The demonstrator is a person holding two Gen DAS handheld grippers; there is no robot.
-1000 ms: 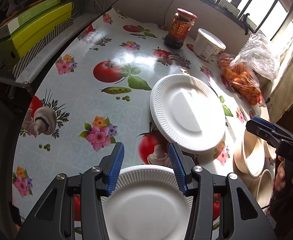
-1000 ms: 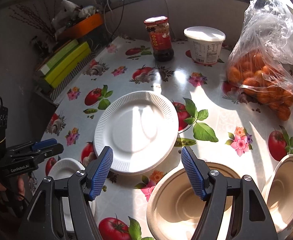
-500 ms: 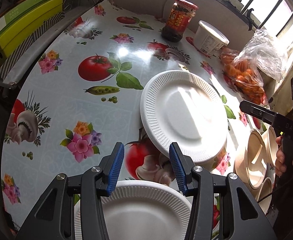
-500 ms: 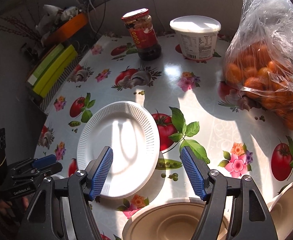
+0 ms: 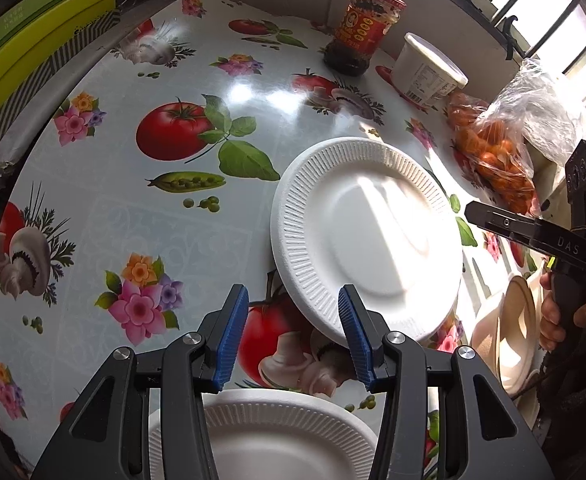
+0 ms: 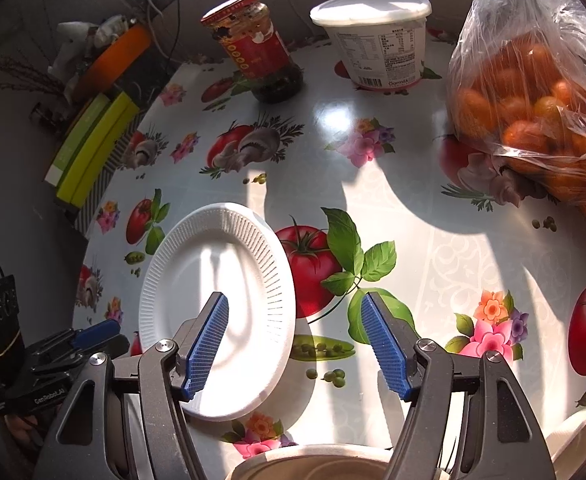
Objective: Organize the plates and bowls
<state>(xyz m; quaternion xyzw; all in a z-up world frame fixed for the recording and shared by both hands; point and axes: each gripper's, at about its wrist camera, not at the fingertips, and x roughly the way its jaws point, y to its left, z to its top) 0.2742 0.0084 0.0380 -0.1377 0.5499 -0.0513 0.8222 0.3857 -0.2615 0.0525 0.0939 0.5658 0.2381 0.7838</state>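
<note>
Large white plate [image 5: 367, 240]: on table [image 5: 105, 220], mid-surface. Left tongs [image 5: 291, 334], apart and empty, have advanced off small plate [image 5: 265, 436] to the large plate's near rim. Right tongs [image 6: 295, 346] apart, moved beyond the bowls [image 5: 505, 328]. Grasp likely imminent.

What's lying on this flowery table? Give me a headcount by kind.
White plates: 2, the far plate and the near plate
Beige bowls: 2 that I can tell apart, the near bowl and the right bowl
Sauce jar: 1
White tub: 1
Bag of orange fruit: 1
Total: 7
</note>
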